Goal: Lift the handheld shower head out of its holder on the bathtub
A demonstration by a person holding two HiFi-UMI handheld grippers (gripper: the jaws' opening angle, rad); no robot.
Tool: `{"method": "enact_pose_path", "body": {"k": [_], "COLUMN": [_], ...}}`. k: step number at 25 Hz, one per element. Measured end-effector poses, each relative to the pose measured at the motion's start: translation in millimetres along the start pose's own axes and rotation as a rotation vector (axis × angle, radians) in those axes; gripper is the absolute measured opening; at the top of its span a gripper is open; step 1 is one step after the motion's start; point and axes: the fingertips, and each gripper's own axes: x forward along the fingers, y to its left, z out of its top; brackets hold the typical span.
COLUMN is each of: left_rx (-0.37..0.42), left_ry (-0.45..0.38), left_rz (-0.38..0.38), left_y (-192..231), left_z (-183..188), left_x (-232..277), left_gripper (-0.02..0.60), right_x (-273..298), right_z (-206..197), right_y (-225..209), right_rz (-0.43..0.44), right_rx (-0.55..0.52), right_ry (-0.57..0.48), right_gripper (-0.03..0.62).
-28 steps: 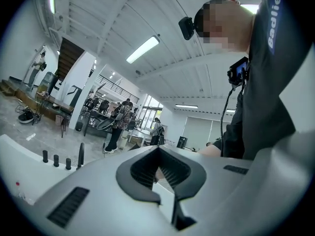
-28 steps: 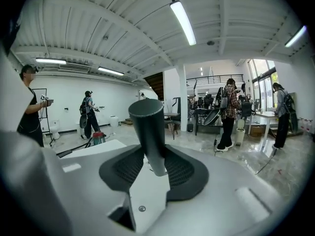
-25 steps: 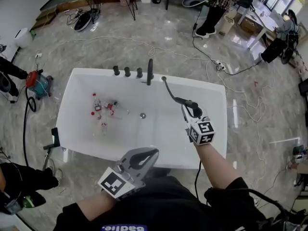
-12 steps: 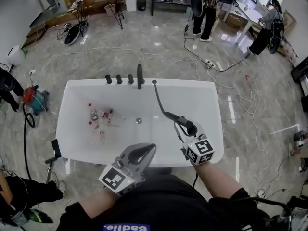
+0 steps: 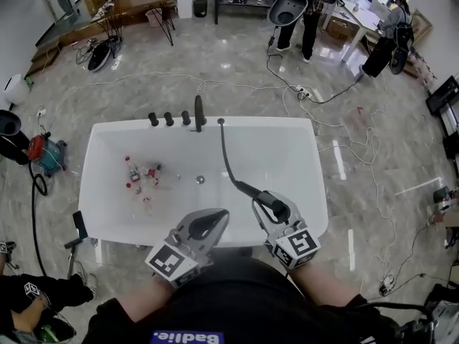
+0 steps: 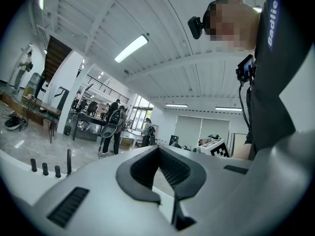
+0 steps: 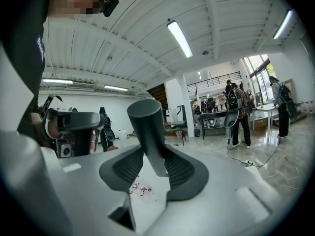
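— Over the near right side of the white rectangular bathtub (image 5: 272,122): right gripper (image 5: 264,208) clamped on the dark grey handheld shower head (image 5: 275,204). Does its own view agree?

— Agrees. Right gripper view: both ribbed pads press the shower head's round handle (image 7: 146,132), one on each side. Handle stands tilted, flat end uppermost. Gripper closed on it.

— Hose?

— Black flexible hose (image 5: 225,156) runs from the shower head across the bathtub's inside to the far rim. It ends just beside the tall dark spout (image 5: 199,113). Shower head sits well apart from that rim, above the near edge.

— Left gripper?

— Left gripper (image 5: 219,216) over the near rim, just beside the right one, not touching it. Left gripper view: jaw tips meet, nothing between them. Closed and empty.

— Anything else noted?

— Three short dark knobs (image 5: 168,119) in a row, left of the spout. Small red-capped items (image 5: 140,178) scattered on the bathtub floor toward the left; too small to name. Round metal drain (image 5: 201,180) mid-floor. Grey marble floor (image 5: 237,63) around the bathtub, with loose cables (image 5: 323,95) trailing across it.
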Motion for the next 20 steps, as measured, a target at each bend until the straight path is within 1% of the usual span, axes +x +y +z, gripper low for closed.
{"method": "enact_pose_path", "body": {"k": [5,8,14,20], "left_rx": [0.012,0.018,0.020,0.021], "left_ry": [0.011,0.021,0.037,0.043], "left_rz": [-0.015,-0.027,-0.036,-0.041], "left_y": [-5.9,-12.2,-16.4,-21.8], "left_z": [-5.6,-6.9,-8.0,-12.9], "left_x": [2.2,5.8,11.2,18.3], "left_gripper": [0.000,0.000,0.000,0.000], "right_x": [-23.3,-33.7,-30.8,-25.8], "right_z": [2.4,1.0,-6.9,-10.7], "right_y": [23.6,35.5,33.0,32.2], "right_rz": [0.015,0.027,0.022,0.046], "right_rx": [0.002,-0.021,-0.036,-0.045], "right_ry": [0.001,0.000,0.014,0.017], "right_gripper": [0.132,0.132,0.132,0.132]}}
